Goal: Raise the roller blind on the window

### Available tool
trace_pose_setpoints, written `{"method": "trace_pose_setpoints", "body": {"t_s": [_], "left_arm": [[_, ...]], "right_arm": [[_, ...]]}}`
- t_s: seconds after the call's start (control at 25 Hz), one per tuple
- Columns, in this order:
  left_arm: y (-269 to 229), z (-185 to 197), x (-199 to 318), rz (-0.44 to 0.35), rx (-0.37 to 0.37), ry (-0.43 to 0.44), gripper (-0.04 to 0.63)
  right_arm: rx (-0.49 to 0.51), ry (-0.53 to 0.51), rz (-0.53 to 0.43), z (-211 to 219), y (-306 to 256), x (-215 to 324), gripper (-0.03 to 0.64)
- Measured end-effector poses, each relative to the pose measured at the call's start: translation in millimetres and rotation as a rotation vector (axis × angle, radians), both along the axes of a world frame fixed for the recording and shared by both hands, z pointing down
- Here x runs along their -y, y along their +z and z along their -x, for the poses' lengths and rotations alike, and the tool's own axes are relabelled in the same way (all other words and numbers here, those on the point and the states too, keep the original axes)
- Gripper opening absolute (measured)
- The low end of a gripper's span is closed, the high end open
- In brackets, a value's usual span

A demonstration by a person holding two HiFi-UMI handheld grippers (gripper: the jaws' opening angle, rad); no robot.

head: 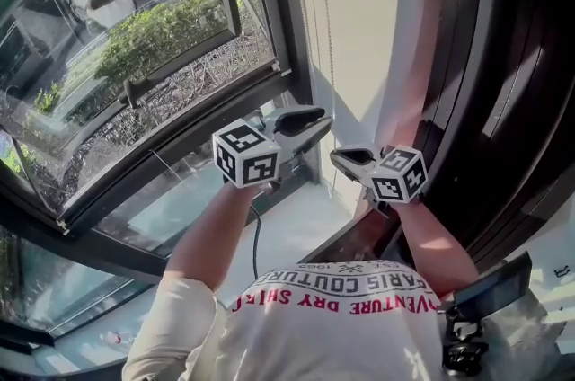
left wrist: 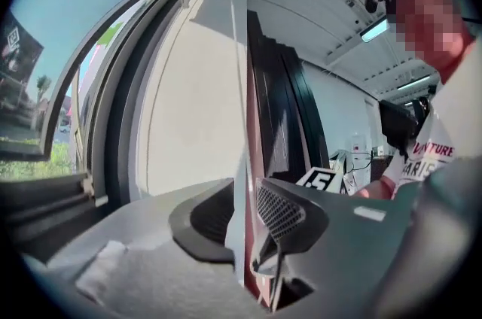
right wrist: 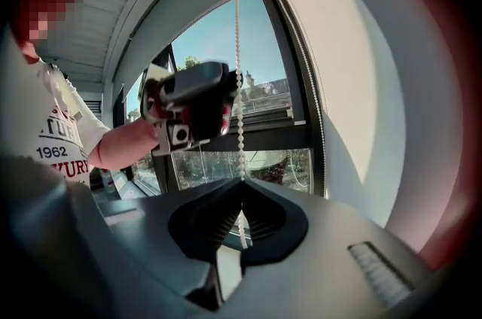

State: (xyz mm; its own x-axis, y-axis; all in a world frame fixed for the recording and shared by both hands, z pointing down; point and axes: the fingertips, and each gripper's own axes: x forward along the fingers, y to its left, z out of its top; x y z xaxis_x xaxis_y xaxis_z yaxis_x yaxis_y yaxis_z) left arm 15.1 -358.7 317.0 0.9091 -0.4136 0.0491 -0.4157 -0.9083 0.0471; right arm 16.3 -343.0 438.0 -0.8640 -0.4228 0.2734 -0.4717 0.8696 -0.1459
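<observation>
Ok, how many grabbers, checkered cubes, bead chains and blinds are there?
Grippers: 2, left gripper and right gripper
Marker cubes: 2, left cube and right cube
Bead chain: 1
Roller blind: 1
Total: 6

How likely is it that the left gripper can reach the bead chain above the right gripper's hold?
Likely yes: the left gripper, jaws apart, sits right beside the bead chain, above where the right gripper is shut on it, and nothing visible stands between them.
</observation>
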Motion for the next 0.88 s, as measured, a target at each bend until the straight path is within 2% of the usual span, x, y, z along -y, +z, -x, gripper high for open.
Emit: {"method": "trace_pose_setpoints", "body": {"t_s": [0.16,0.36,0.52,0.6,0.88], "left_arm": [[-66.4,-11.7,3.9,-0.055,-0.056,0.023,0.097],[-108.6,-24.7,4.3,-0.102,-0.053,0.039,0.097],[-116.7,-26.6,8.1,-0.085,-0.042,0.032,0.084],[-115.4,-26.8,10.2,-0.062,-0.049,0.031,0.028],[-113.1,-31.2,7.5,-0.022,-0.066,0.073,0.014]], "right_arm": [[-0.001,0.004,0.0,-0.7,-1.4,-1.7,0.006],[-0.005,0.003,0.002,-0.2,-0.3,-2.0,0.006],[-0.003,0.004,0.003,-0.3,1.1,-2.0,0.006],[-0.001,0.005,0.003,-1.4,1.0,-1.3,0.006],[0.009,0.002,0.007,-2.7,0.2,-0.4,0.006]]}}
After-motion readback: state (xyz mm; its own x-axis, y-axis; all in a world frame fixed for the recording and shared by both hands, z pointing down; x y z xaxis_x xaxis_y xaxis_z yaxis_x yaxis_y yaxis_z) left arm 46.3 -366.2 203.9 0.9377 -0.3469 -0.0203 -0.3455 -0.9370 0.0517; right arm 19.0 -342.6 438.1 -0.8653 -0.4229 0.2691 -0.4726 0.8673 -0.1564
